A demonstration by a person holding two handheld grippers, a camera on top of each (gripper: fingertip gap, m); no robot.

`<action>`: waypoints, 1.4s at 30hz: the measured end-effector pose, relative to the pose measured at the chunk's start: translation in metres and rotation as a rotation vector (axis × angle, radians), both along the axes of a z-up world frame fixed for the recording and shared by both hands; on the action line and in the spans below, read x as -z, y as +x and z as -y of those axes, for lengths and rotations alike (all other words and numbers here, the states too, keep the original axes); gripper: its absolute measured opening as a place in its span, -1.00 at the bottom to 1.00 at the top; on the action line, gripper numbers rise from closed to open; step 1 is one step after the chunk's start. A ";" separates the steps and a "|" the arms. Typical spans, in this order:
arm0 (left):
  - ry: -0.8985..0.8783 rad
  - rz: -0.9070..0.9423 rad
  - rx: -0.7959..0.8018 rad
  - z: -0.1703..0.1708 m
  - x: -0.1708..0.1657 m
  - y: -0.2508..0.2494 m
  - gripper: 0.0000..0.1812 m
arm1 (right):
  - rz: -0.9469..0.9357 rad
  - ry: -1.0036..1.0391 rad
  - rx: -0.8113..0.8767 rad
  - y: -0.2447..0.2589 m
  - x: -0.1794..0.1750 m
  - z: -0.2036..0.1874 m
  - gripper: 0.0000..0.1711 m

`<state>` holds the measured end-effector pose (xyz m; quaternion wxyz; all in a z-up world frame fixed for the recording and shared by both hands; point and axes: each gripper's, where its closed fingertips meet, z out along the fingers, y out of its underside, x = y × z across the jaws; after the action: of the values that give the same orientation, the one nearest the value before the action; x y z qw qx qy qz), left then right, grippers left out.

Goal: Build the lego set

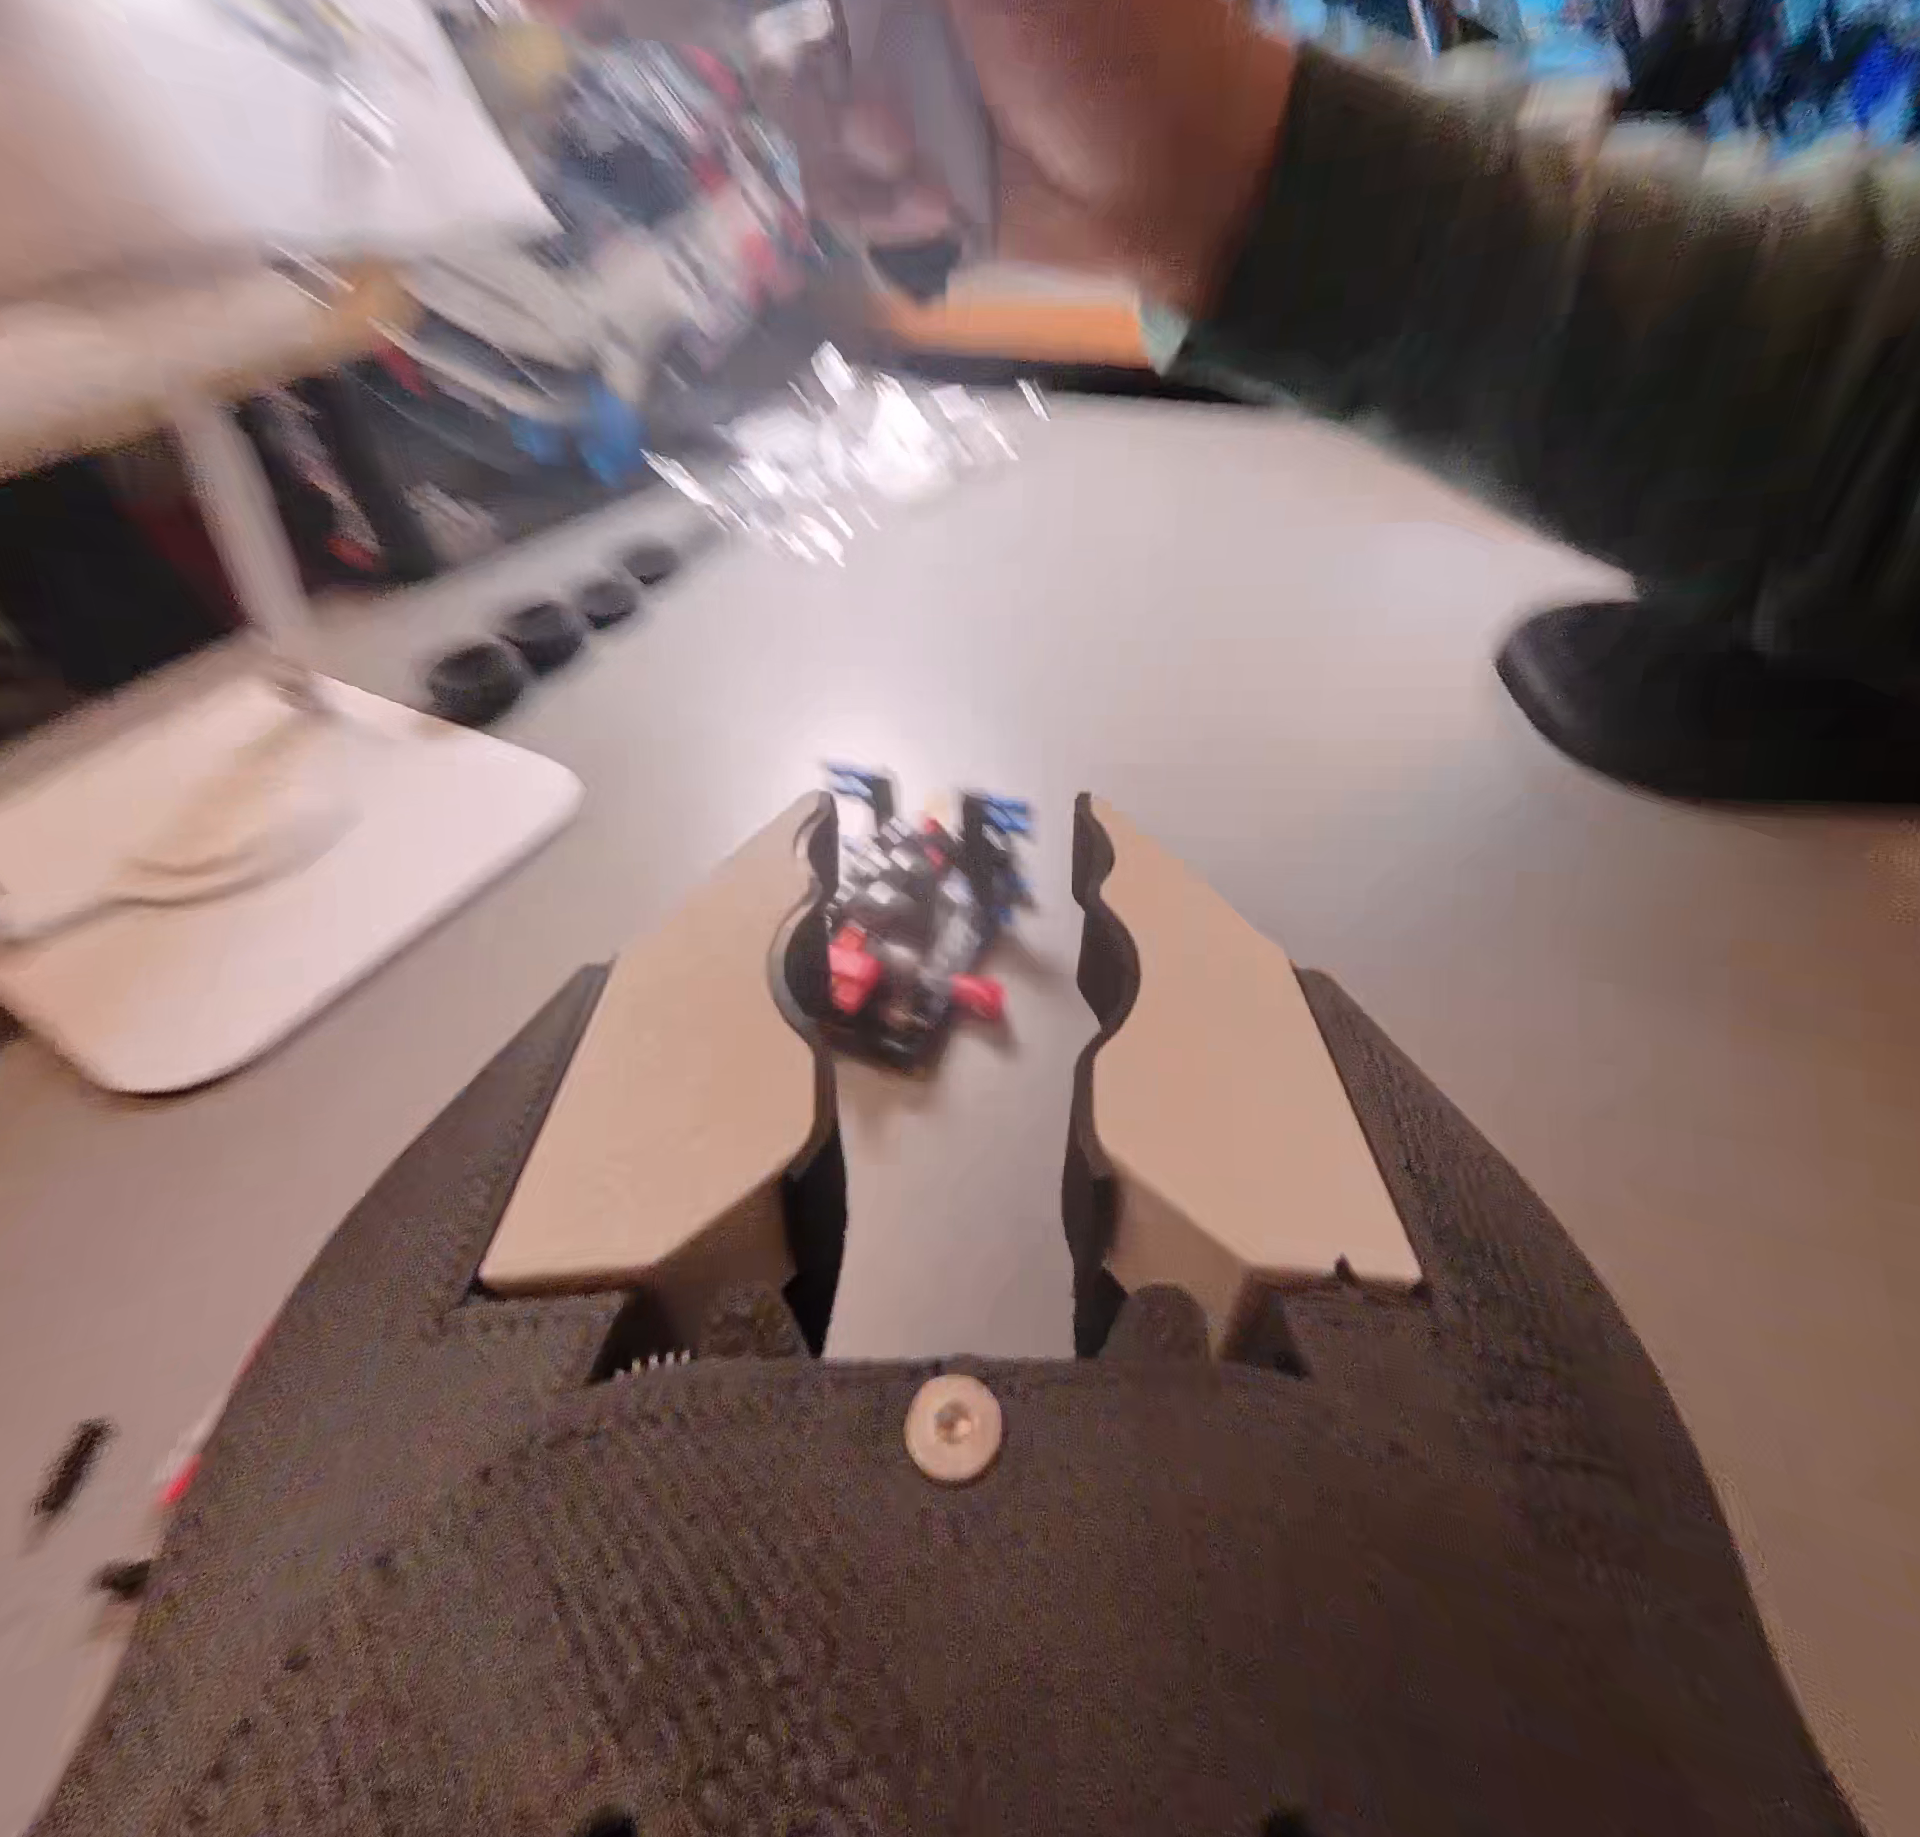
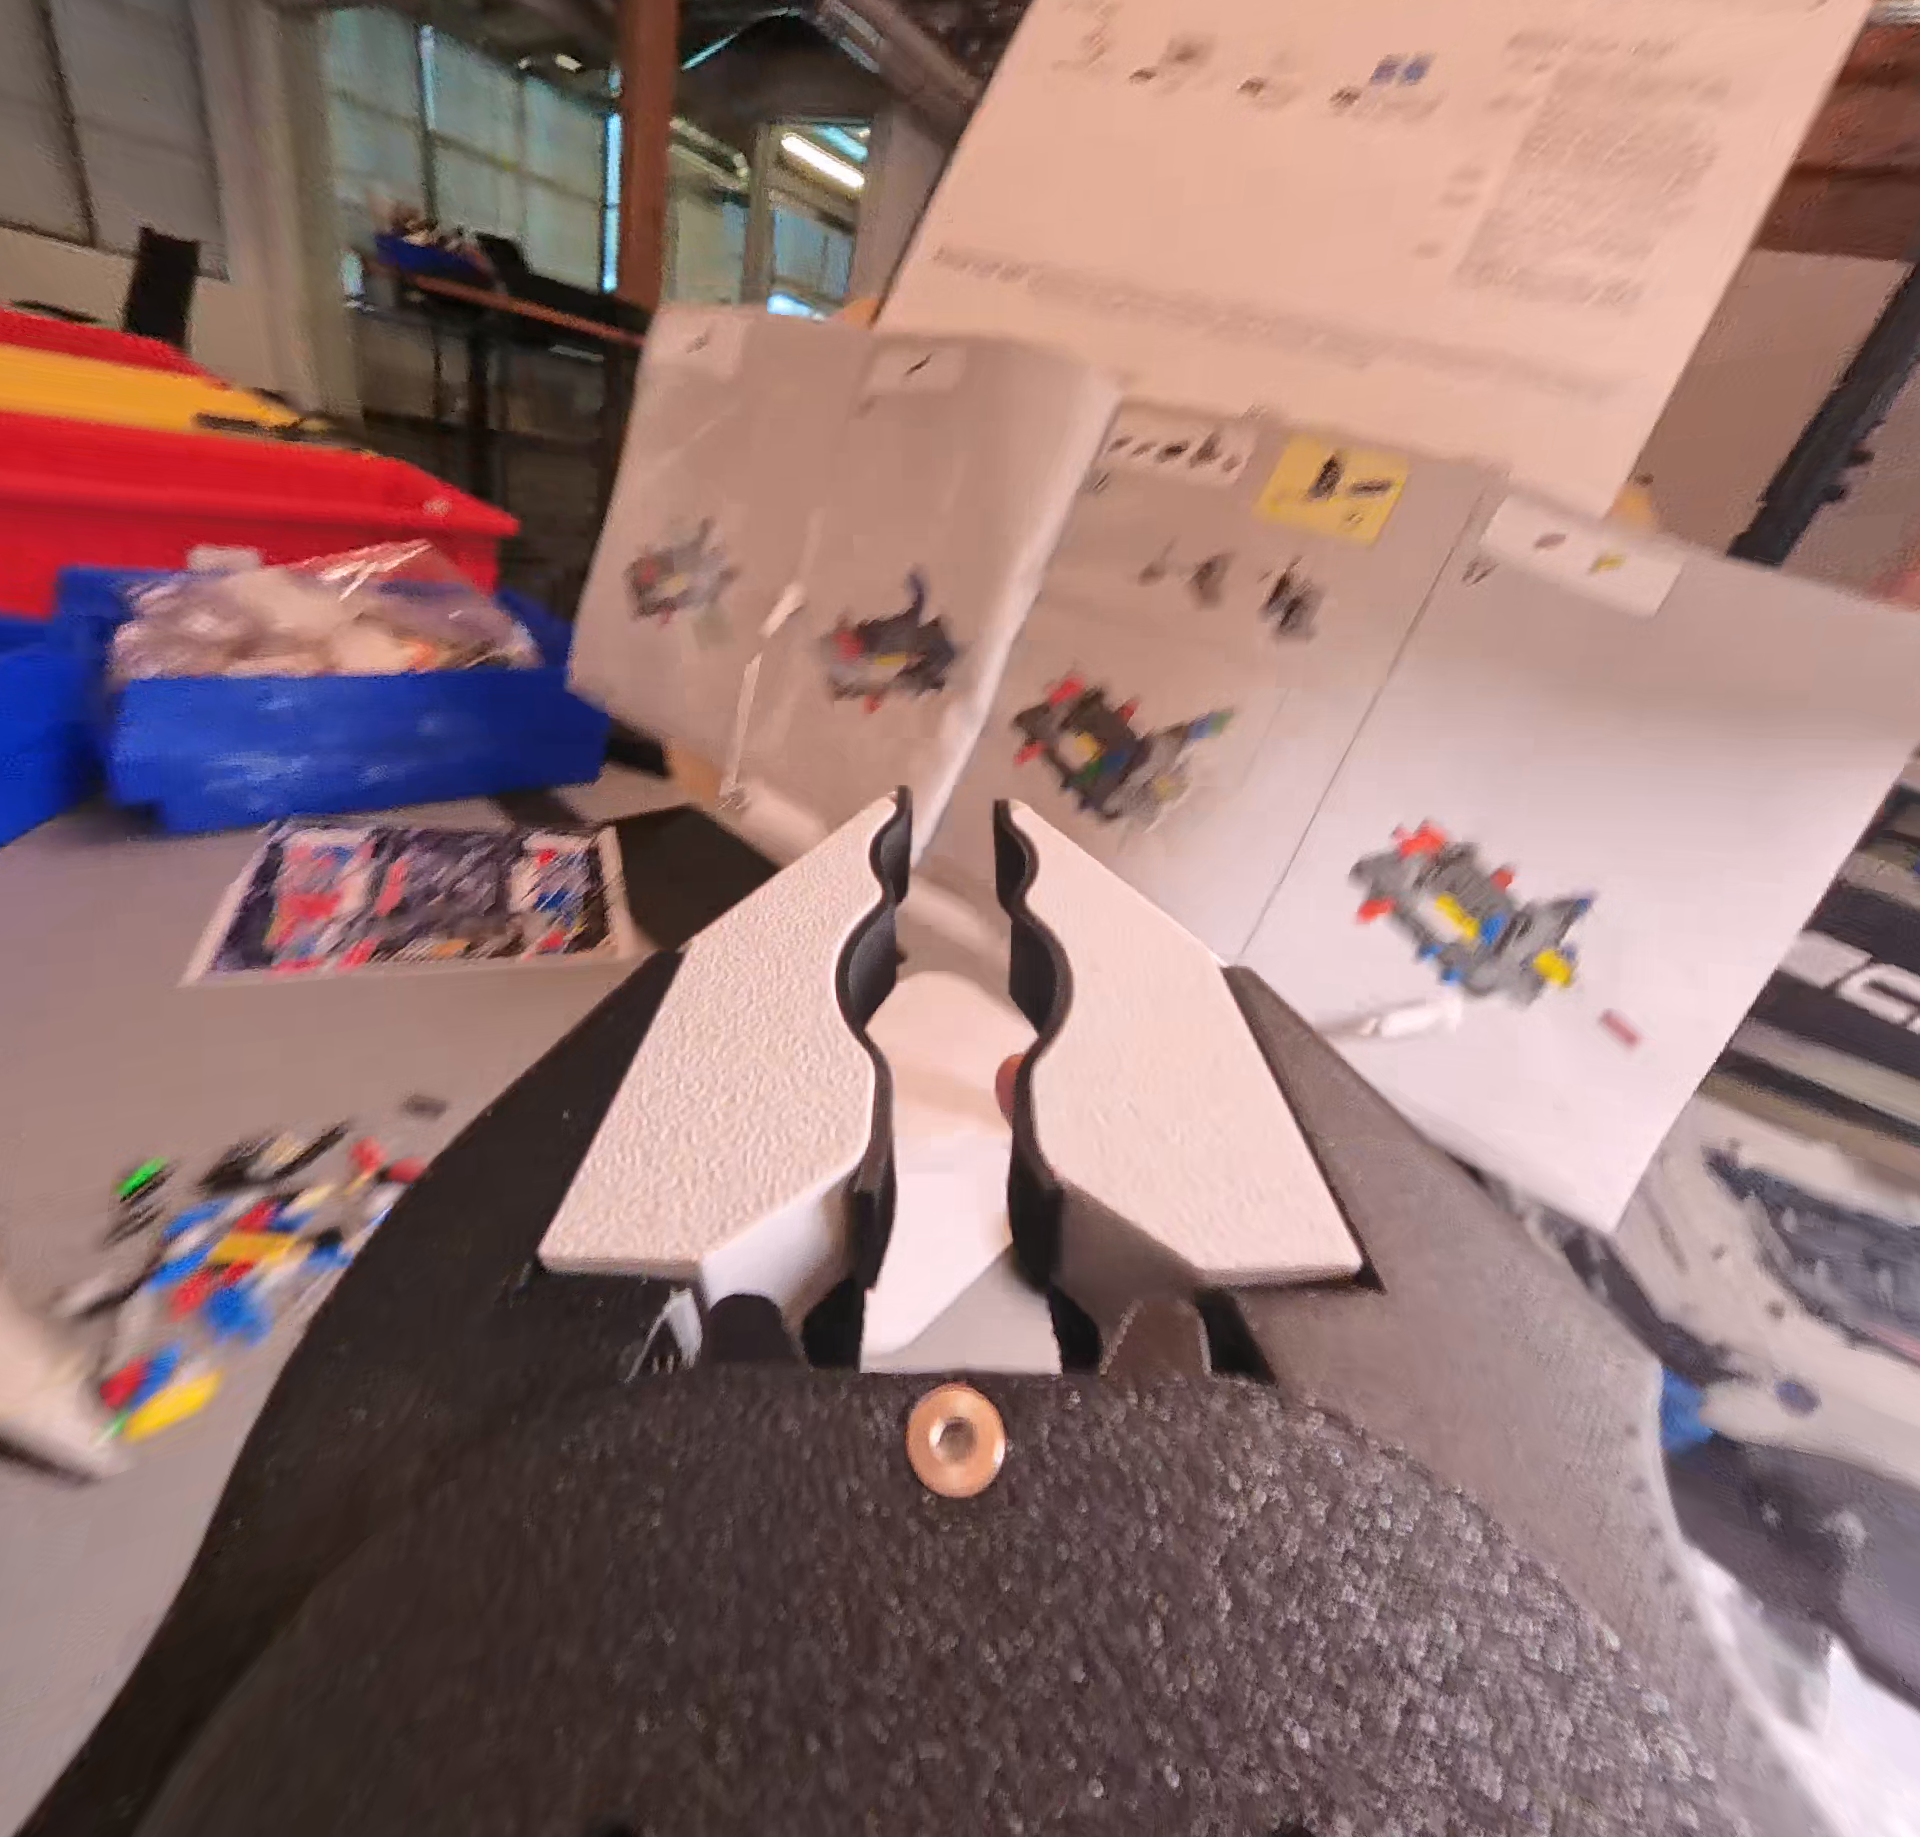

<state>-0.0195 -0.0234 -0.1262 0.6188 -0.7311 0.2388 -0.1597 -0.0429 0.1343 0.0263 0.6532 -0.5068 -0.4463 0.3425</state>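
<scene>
Now the left gripper [image 1: 951, 821] hung spread over the half-built car [image 1: 920, 930]; right gripper [image 2: 951, 821], slightly parted, faced the instruction sheets [image 2: 1558, 800] — next, probably fetch a piece.

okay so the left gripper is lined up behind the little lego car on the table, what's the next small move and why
Probably ease the left gripper forward and close on the partly built car. Its jaws are open and empty, the car sits on the table between the fingertips, slightly left of centre, so a small rightward correction may help.
</scene>
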 end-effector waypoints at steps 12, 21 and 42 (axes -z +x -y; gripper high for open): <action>0.203 0.061 -0.308 -0.002 -0.035 -0.084 -0.40 | 0.006 -0.004 0.229 -0.077 -0.042 -0.132 -1.00; 0.134 0.090 -0.315 -0.009 -0.019 -0.091 -0.44 | 0.019 -0.012 0.204 -0.083 -0.036 -0.143 -1.00; 0.112 0.087 -0.313 -0.011 -0.013 -0.091 -0.47 | 0.025 -0.044 0.143 -0.074 0.025 -0.115 -1.00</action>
<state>-0.1104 -0.0124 -0.1135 0.6855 -0.7163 0.1033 -0.0795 -0.1165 0.2495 0.0018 0.6591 -0.5560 -0.4092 0.2984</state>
